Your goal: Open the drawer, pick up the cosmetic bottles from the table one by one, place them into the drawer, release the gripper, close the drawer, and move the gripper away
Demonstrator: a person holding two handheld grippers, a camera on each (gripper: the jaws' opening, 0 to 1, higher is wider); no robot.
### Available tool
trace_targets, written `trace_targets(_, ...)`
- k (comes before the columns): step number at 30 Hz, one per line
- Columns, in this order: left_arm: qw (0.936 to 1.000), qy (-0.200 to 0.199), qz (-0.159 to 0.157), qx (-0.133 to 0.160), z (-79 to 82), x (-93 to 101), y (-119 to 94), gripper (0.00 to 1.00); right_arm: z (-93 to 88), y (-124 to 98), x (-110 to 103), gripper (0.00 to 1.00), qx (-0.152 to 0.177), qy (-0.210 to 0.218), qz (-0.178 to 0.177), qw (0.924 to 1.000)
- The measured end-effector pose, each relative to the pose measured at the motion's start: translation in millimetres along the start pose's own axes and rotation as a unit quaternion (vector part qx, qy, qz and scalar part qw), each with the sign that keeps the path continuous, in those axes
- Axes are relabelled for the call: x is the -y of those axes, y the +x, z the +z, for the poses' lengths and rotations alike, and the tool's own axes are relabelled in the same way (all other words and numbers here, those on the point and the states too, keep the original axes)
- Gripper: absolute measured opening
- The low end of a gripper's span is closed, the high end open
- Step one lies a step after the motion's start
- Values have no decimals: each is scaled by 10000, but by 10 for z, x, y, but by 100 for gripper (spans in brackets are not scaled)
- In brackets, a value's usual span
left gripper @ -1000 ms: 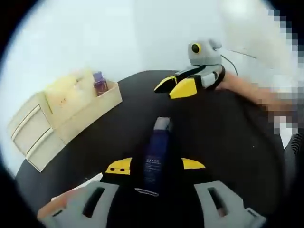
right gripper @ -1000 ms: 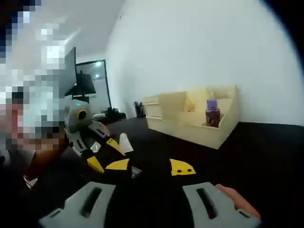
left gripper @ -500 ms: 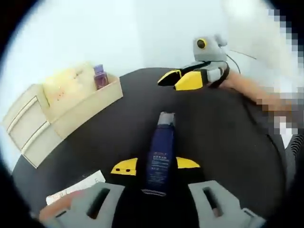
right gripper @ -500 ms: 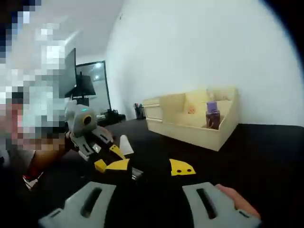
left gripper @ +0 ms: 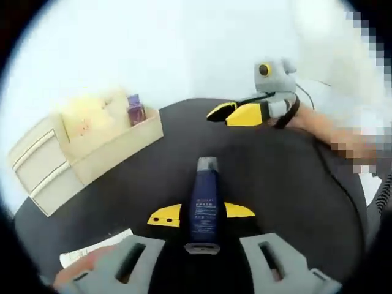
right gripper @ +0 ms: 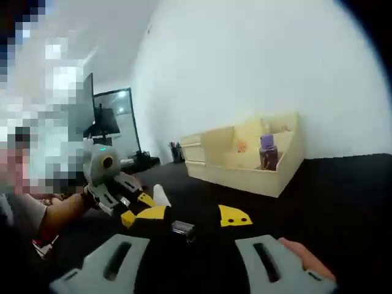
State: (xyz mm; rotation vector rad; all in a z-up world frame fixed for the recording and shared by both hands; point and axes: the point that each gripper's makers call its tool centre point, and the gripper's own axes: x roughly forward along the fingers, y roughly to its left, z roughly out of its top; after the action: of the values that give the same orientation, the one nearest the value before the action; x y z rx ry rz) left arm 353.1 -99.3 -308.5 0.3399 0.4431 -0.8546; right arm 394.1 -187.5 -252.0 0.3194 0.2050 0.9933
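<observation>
L gripper (left gripper: 201, 215) clamped on dark blue bottle (left gripper: 205, 205): slim body, pale label text, grey cap at far end, lying fwd along jaws above black table (left gripper: 294, 184). Pale wooden drawer unit (left gripper: 73, 156) ahead-left of L gripper, drawer pulled out; purple-capped bottle (left gripper: 135, 109) stands upright inside. R gripper (right gripper: 193, 215) jaws apart, nothing held; in L gripper view it sits ahead-right (left gripper: 242, 112). In R gripper view, L gripper (right gripper: 138, 208) just left of R jaws, drawer unit (right gripper: 245, 159) ahead w/ purple-capped bottle (right gripper: 267, 152).
</observation>
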Motion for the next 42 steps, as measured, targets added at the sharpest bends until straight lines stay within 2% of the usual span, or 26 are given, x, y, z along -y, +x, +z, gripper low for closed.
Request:
trace_targets(2,10000,4,48,61,23,-8,-4,18,29,-17,24,27,94,446,49,9989)
trace_targets(5,9997,30,126,185,87,-13,-19,18,35,-38,108,27,152,511,-70,9986)
trace_targets(7,9989,100,267,373,163,-39,-30,18,33,-38,123,27,172,739,-77,9971)
trace_targets(8,9992,116,236,309,150,-21,-26,18,31,-36,110,27,175,816,-41,9965)
trace_targets(10,9980,238,415,405,194,-45,-45,18,31,-31,100,27,193,906,-34,9957)
trace_targets(13,9987,254,343,291,173,-8,-28,18,-5,-10,85,26,104,831,-85,9964)
trace_targets(14,9987,367,345,10,88,-8,-19,18,-23,-2,85,26,55,806,-106,9967)
trace_targets(15,9979,453,453,-134,35,-30,-4,18,-39,4,86,26,18,752,-130,9971)
trace_targets(16,9981,417,401,-200,0,-8,21,18,-52,10,84,26,-9,695,-140,9975)
trace_targets(17,9979,375,349,-398,-69,4,35,19,-63,15,83,26,-39,675,-144,9976)
trace_targets(19,9964,480,503,-490,-91,-48,61,19,-82,19,76,26,-83,618,-142,9980)
trace_targets(20,9956,469,513,-633,-128,-59,66,20,-86,21,74,26,-104,600,-134,9981)
trace_targets(21,9960,374,505,-630,-107,-75,66,22,-87,22,68,26,-112,582,-124,9982)
trace_targets(23,9955,154,381,-858,-153,-65,33,33,-81,24,61,26,-111,563,-109,9983)
trace_targets(24,9958,137,372,-826,-137,-73,28,34,-78,22,58,26,-108,557,-101,9983)
trace_targets(27,9945,53,378,-978,-193,-109,-36,32,-66,22,52,26,-97,539,-87,9985)
trace_targets(28,9930,103,401,-1110,-253,-133,-60,31,-63,22,51,26,-94,539,-85,9985)
trace_targets(29,9926,84,404,-1144,-287,-143,-69,30,-61,23,51,26,-92,532,-84,9985)
trace_targets(31,9935,-112,189,-1121,-317,-88,-89,28,-64,25,48,26,-103,512,-82,9986)
trace_targets(34,9932,-45,225,-1140,-319,-93,-98,26,-70,29,43,26,-114,502,-77,9986)
trace_targets(36,9932,-21,205,-1147,-314,-60,-92,18,-77,32,44,26,-127,492,-80,9987)
trace_targets(37,9924,102,282,-1197,-330,-86,-100,18,-79,33,48,26,-132,489,-83,9987)
trace_targets(42,9949,86,311,-954,-260,-77,-90,16,-94,40,62,26,-155,491,-104,9986)
